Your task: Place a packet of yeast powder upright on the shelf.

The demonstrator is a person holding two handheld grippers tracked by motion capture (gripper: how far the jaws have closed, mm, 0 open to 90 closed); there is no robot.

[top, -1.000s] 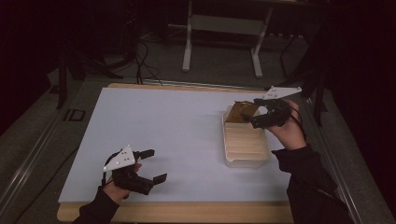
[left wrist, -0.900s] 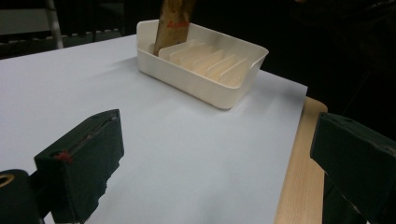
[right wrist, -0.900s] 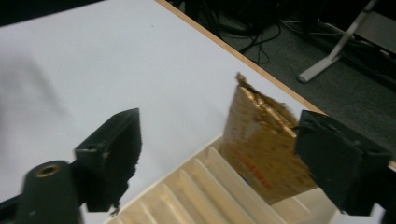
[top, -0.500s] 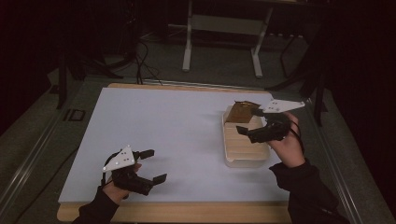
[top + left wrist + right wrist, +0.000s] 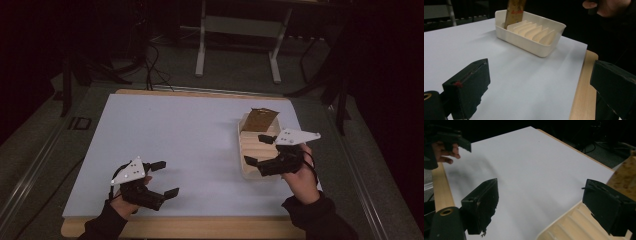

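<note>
Pulled back toward the person's side, the right gripper [image 5: 259, 149] is now seen over the near end of the cream rack tray [image 5: 243, 150], whereas a second ago it was held up at the tray's far end beside the brown card [image 5: 262, 119]. Its jaws are spread wide and nothing is held between them; in the right gripper view the tray's ribbed inside [image 5: 569, 226] is seen just beneath the right-hand jaw, and a corner of the brown card [image 5: 624, 180] is caught at the frame's edge. That card is left standing upright in the far slot of the tray, at the table's right side on the white sheet [image 5: 180, 140]. No change is noted at the left gripper [image 5: 165, 178]: it is kept low over the near left corner of the sheet, well apart from the tray, jaws spread and empty. From the left gripper view the tray [image 5: 529, 43] is seen across bare white sheet, the card [image 5: 514, 11] rising from its far end.
</note>
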